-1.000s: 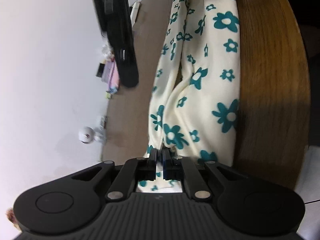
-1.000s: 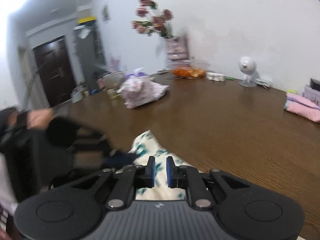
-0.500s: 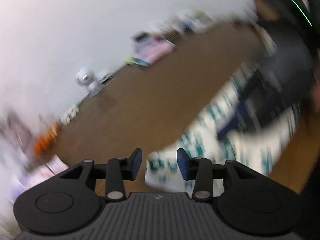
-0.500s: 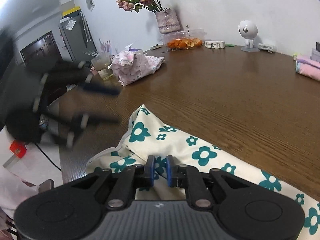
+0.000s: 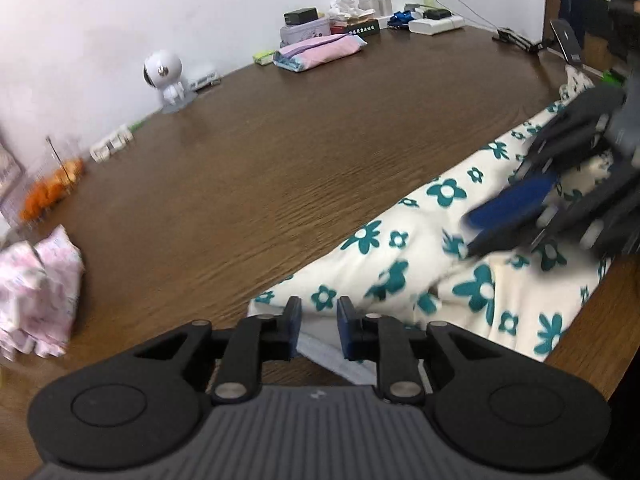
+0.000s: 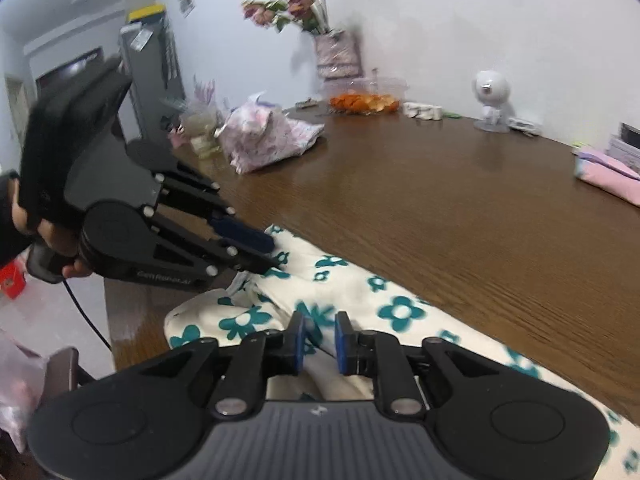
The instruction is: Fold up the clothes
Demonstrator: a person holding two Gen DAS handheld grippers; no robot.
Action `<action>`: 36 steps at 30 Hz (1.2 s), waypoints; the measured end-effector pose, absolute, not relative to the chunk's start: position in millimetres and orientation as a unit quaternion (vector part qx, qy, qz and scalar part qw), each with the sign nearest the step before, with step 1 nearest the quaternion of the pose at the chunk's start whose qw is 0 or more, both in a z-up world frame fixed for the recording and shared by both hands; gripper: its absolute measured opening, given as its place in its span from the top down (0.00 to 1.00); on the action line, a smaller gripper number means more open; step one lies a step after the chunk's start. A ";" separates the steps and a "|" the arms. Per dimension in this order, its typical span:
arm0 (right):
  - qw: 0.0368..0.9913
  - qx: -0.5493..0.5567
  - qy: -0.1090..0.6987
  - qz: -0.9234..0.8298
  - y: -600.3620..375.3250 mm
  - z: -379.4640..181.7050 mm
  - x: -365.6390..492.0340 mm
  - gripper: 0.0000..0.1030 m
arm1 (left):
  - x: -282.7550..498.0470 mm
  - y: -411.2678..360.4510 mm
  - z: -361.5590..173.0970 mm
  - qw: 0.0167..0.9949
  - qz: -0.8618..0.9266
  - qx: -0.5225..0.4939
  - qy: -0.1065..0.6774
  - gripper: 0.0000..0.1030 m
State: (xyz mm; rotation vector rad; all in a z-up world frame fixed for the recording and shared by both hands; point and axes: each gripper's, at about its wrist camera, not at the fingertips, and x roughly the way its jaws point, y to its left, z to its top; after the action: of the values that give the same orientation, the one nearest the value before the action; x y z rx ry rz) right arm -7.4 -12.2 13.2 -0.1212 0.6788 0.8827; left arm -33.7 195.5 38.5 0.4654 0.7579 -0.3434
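Left wrist view: I am looking along the left gripper (image 5: 318, 312), whose jaws are closing with a gap between the pads; the near end of the floral garment (image 5: 440, 264) is lying just ahead and slightly below, and no pad is pressing cloth. The garment is running as a long strip along the near edge of the wooden table (image 5: 280, 168), its long axis stretching away to the right toward the right gripper (image 5: 516, 216), which is blurred here, so I cannot tell its grip from this side.

Right wrist view: I am seeing the right gripper (image 6: 319, 334) with jaws opening over the cloth (image 6: 360, 300), apparently released. Only this view is showing the left gripper (image 6: 256, 250) from outside, held in a hand (image 6: 52, 236), its fingertips nearest the garment's end, so it is the better placed for the next pinch.
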 end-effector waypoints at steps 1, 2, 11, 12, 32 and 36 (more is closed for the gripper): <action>0.855 -0.046 0.312 0.413 -29.6 20.5 -12.3 0.82 | -39.1 197.1 46.4 0.899 -0.156 0.211 0.350 0.73; 0.866 -0.035 0.297 0.400 -50.8 28.5 -17.6 0.76 | -44.5 198.6 54.4 0.912 -0.148 0.186 0.334 0.68; 0.923 -0.059 0.323 0.202 -186.0 21.9 -27.8 0.73 | -49.6 122.9 39.0 0.915 -0.214 0.140 0.313 0.49; 0.920 -0.068 0.330 0.200 -191.0 15.8 -31.9 0.77 | -48.9 117.5 30.3 0.906 -0.222 0.147 0.328 0.53; 0.945 -0.007 0.311 0.105 -265.8 21.0 -53.8 0.72 | -62.4 115.2 18.5 0.909 -0.217 0.175 0.310 0.48; 0.946 -0.011 0.302 0.121 -270.4 32.9 -16.1 0.64 | -59.9 113.5 18.7 0.908 -0.217 0.178 0.313 0.47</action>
State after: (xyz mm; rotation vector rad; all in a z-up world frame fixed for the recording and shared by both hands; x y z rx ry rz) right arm -16.1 -270.4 32.9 -0.0229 0.6146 0.2455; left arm -59.9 113.5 18.7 0.3675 0.6454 -0.4469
